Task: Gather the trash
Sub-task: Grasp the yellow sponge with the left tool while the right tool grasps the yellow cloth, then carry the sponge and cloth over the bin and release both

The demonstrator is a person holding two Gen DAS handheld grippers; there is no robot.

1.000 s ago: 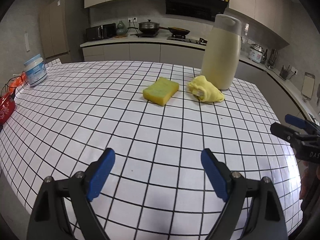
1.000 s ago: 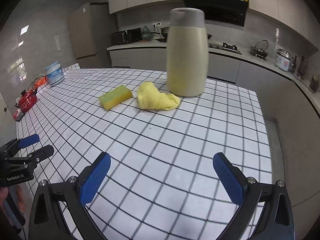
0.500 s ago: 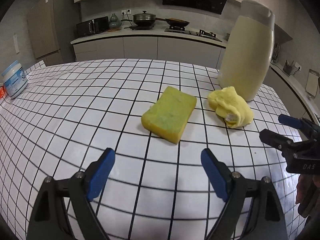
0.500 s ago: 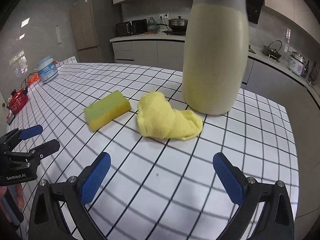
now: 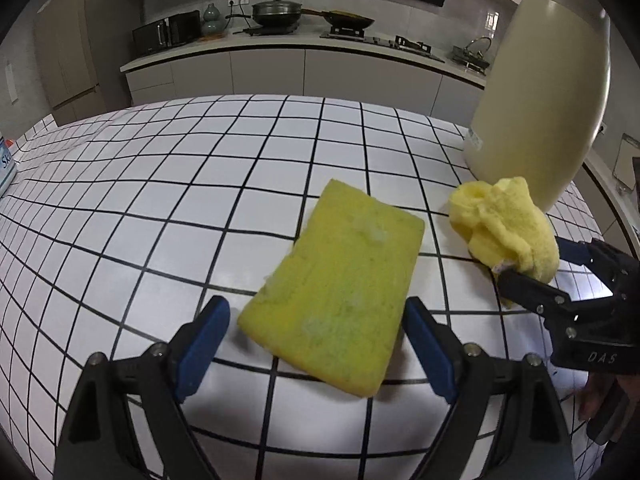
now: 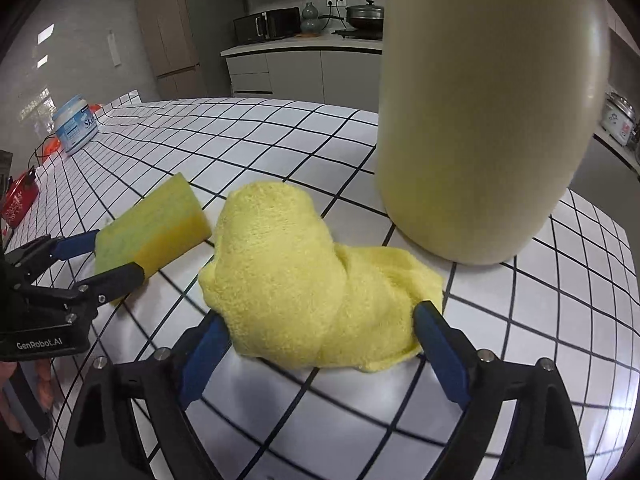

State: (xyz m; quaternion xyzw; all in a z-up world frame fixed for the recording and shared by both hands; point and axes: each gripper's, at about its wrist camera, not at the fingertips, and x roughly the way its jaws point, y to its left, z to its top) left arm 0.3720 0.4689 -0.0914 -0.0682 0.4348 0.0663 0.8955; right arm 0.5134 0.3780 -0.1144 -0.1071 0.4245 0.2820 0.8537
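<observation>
A yellow-green sponge (image 5: pixel 340 284) lies flat on the checked tablecloth. My left gripper (image 5: pixel 318 350) is open with its jaws on either side of the sponge's near end. The sponge also shows in the right wrist view (image 6: pixel 154 228). A crumpled yellow cloth (image 6: pixel 312 284) lies to the right of the sponge, in front of the tall cream bin (image 6: pixel 488 112). My right gripper (image 6: pixel 320 354) is open with its jaws around the cloth's near edge. The cloth also shows in the left wrist view (image 5: pixel 506 228).
The cream bin (image 5: pixel 540 92) stands just behind the cloth near the table's right edge. A white and blue tub (image 6: pixel 76 124) and red items (image 6: pixel 18 200) sit at the far left. A kitchen counter with pots lies beyond the table.
Both grippers have moved forward across the table. The left one now straddles the sponge and the right one straddles the cloth. Both stay open.
</observation>
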